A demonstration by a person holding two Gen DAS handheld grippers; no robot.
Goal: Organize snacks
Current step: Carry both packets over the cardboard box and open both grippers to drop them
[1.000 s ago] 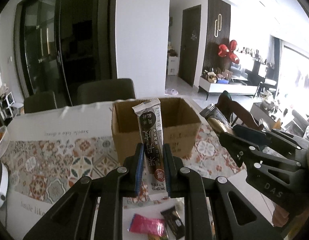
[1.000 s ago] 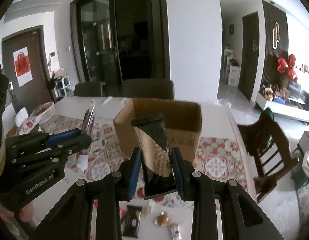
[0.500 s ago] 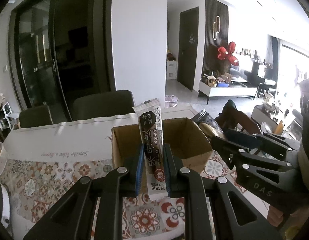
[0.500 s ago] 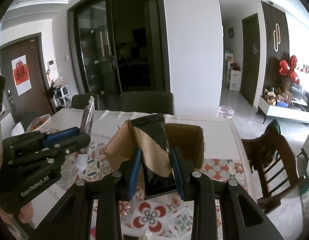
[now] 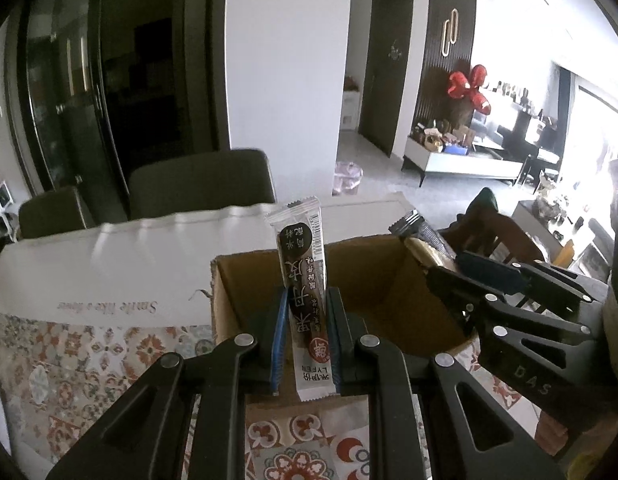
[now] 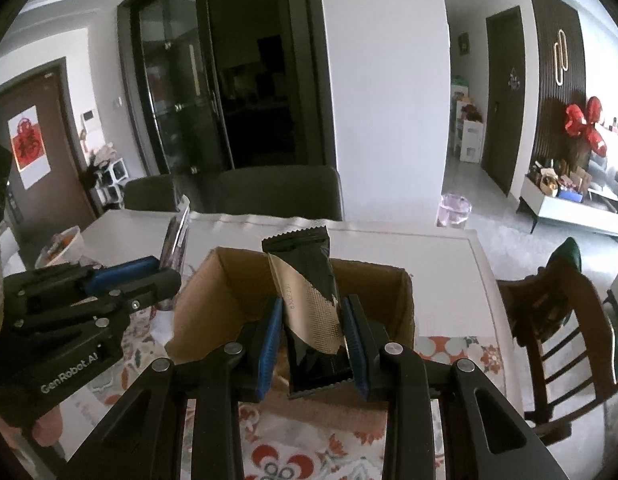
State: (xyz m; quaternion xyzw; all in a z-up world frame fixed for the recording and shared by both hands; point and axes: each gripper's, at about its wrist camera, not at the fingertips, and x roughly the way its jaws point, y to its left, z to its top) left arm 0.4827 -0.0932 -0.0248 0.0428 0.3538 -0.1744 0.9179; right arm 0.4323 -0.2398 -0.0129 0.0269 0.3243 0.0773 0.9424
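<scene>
Over the near rim of the cardboard box we now hold both tools, whereas a second ago the box stood farther off on the patterned counter and loose wrapped snacks showed below the fingers; those snacks have dropped out of view and the box's open inside fills the middle of both views. Our left tool is clamped narrow on a slim white-and-brown snack stick, gripped near its lower end, so most of the packet stands above the blue pads. Its long axis runs upright, leaning slightly left at the top, with the crimped end pointing up and away over the box opening. Our right tool is closed on a broader black-and-gold snack bar, again pinched low, the bar rising upright between the fingers, its serrated top tilted a little left, above the box's near wall. Each tool appears at the other view's edge, close beside the box.
</scene>
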